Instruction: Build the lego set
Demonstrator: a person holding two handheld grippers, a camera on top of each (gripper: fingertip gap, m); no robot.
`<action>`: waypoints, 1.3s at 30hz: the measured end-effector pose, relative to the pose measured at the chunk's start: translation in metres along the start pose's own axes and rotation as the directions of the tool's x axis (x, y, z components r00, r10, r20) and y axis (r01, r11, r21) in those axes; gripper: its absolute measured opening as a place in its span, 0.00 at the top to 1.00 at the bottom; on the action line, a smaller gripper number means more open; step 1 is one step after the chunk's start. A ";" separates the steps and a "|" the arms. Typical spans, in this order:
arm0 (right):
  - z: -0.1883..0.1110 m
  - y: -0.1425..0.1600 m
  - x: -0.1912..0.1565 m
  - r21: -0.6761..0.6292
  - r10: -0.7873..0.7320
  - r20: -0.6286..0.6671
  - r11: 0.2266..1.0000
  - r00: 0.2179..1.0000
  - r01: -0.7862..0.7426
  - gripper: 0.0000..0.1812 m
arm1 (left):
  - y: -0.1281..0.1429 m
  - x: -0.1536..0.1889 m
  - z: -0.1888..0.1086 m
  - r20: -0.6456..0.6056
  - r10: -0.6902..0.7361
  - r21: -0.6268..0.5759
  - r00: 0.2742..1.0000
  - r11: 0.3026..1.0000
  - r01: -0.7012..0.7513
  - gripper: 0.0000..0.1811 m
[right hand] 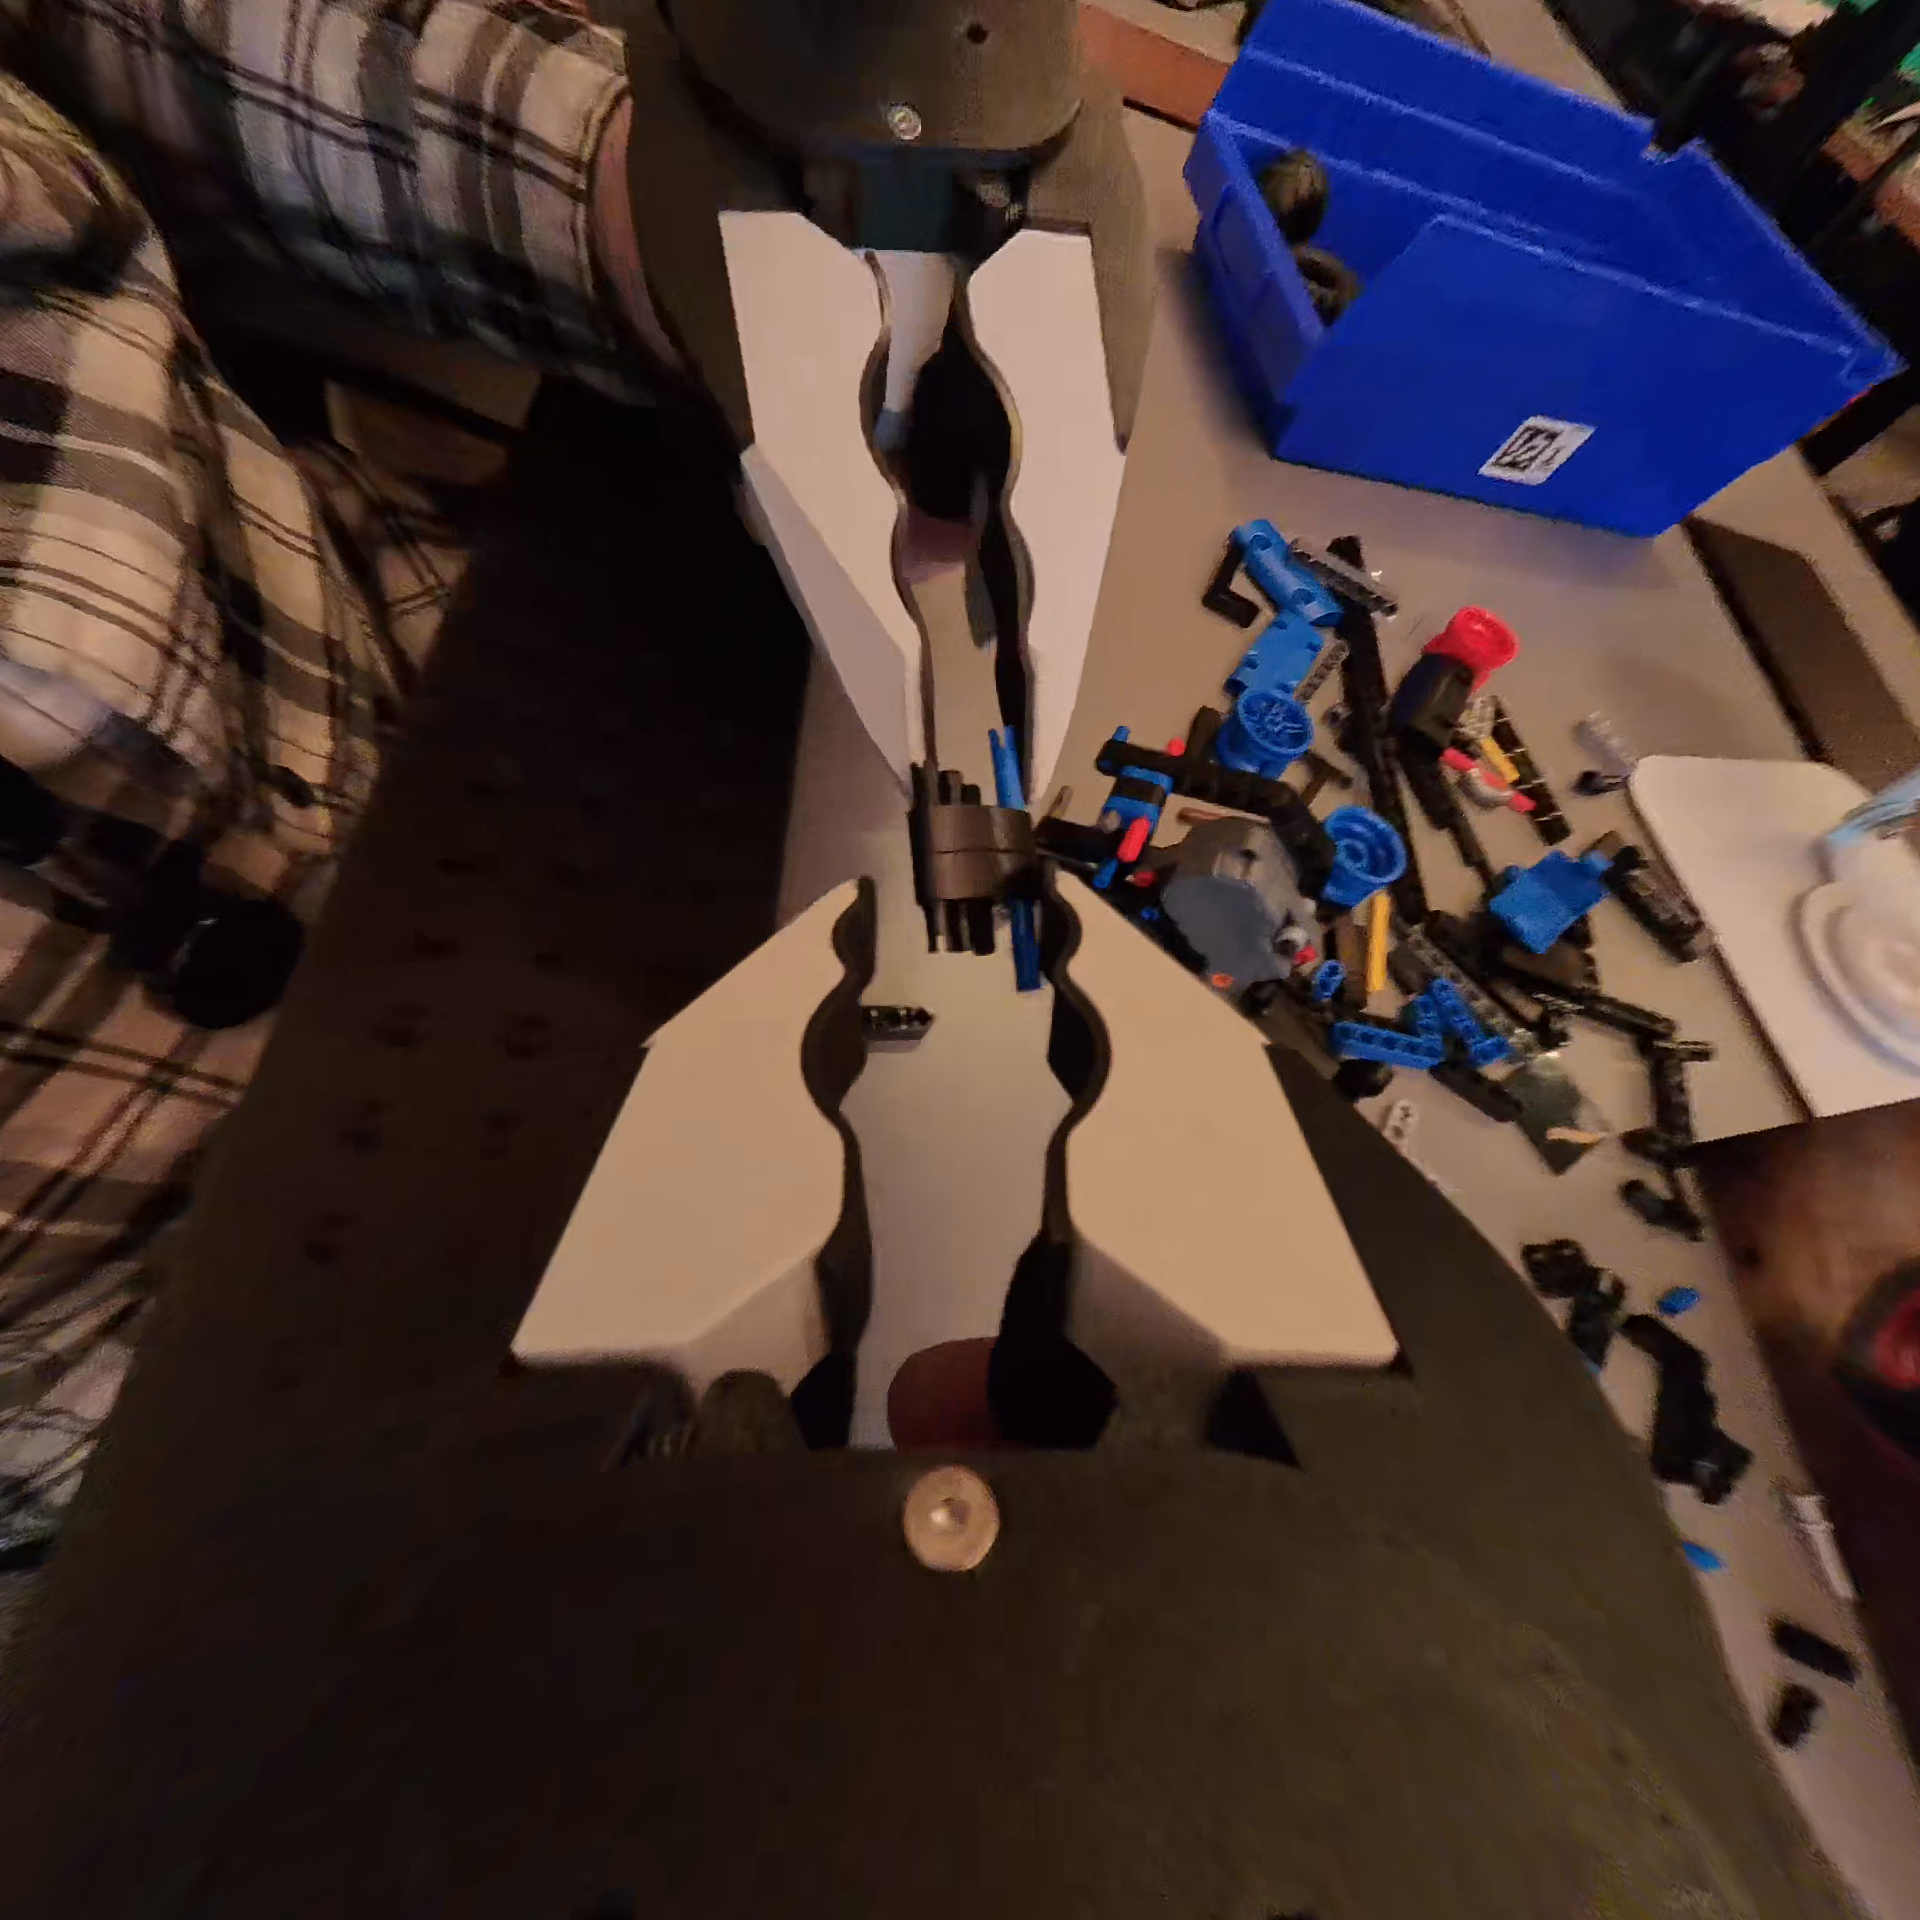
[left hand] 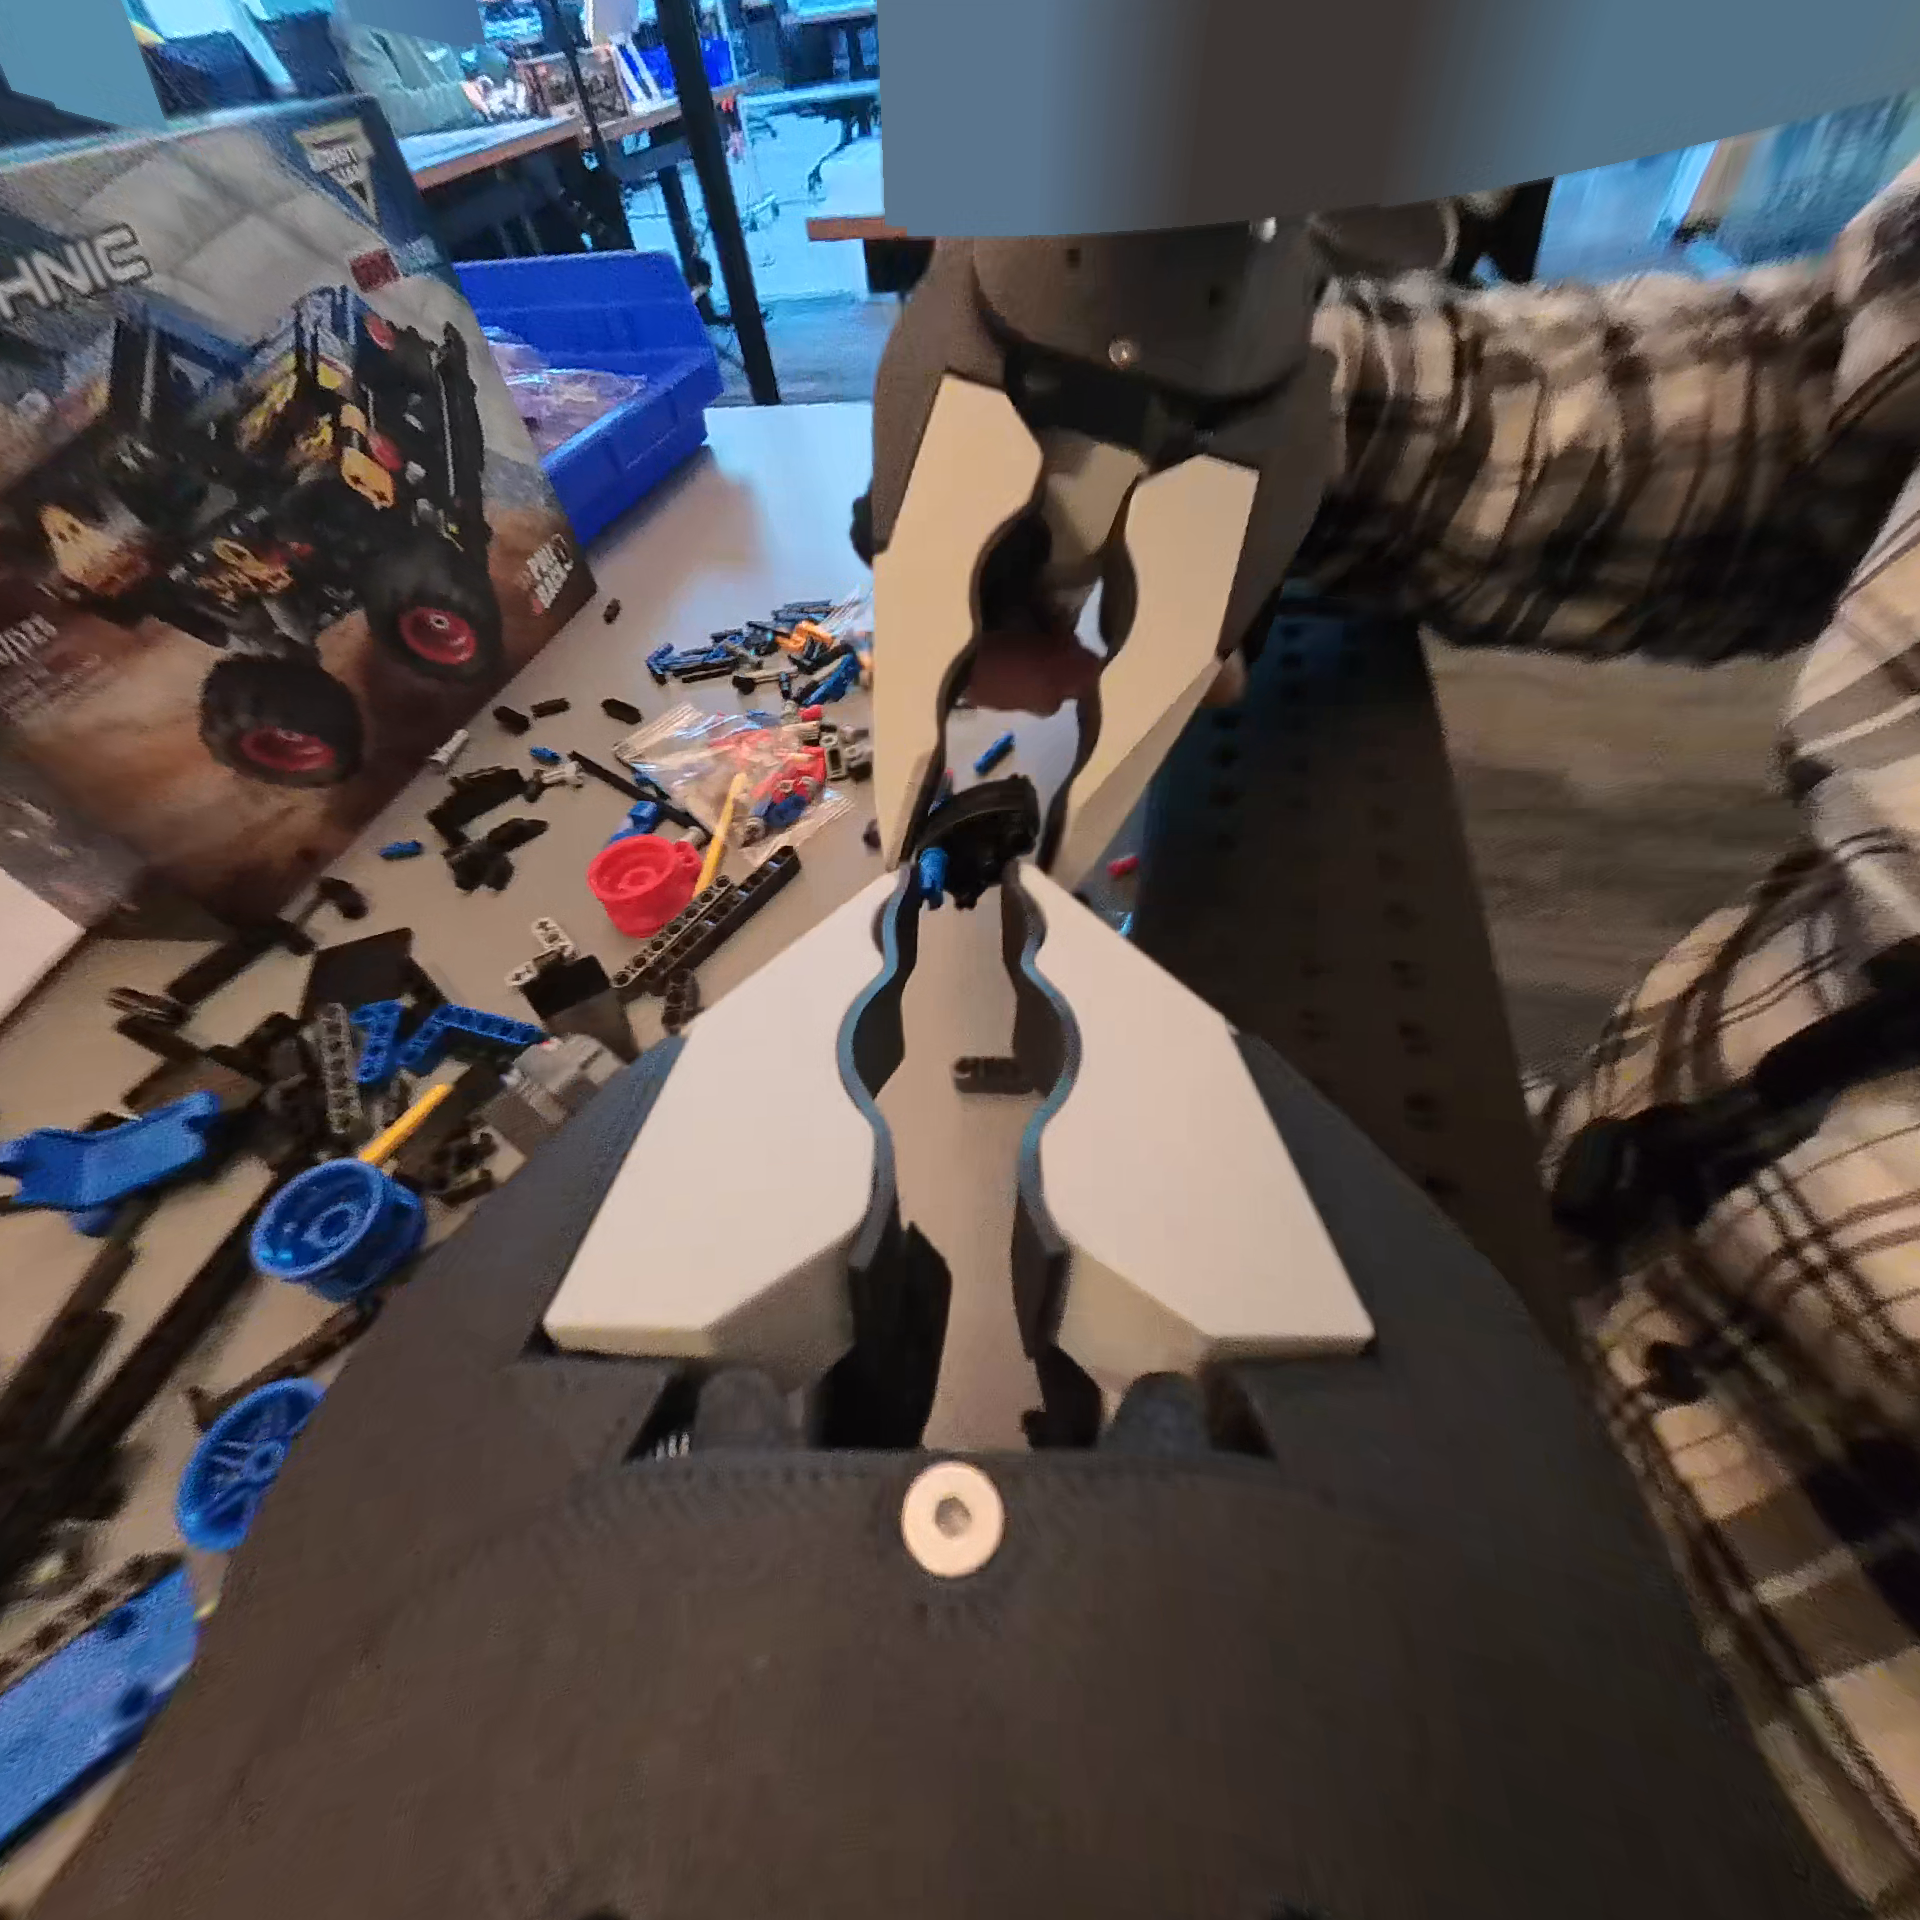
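The set box (left hand: 239, 520) is cut off at the left edge; loose pieces (left hand: 135, 1340) are blurred.

Loose parts (left hand: 717, 790) beside bare table (left hand: 790, 468)

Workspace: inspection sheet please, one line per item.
Surface: grey table, loose parts spread over it.
Job's things: small black-and-blue assembly held between both grippers' tips; set box upright at the back.
Clutter: red wheel hub, blue wheel hubs, black beams, clear parts bag, blue bin.
Grippers: left gripper and right gripper meet tip to tip, jaws closed on the assembly.
Cables: nothing seen.
Surroundings: plaid sleeve; other tables behind.
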State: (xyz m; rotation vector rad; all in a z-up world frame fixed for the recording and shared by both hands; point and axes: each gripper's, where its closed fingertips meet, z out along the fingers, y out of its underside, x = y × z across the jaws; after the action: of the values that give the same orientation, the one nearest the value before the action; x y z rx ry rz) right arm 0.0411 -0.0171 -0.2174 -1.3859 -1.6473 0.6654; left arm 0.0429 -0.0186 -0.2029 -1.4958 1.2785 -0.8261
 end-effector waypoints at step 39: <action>0.021 -0.028 0.035 0.101 0.149 -0.043 0.984 0.988 -0.144 0.86 | -0.009 -0.034 -0.019 -0.042 -0.281 0.117 0.959 0.952 0.284 0.93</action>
State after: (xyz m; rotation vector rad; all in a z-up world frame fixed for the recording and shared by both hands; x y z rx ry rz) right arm 0.0079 0.0123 -0.1950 -1.4505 -1.4642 0.7791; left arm 0.0208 0.0103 -0.1857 -1.5950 1.0238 -1.0923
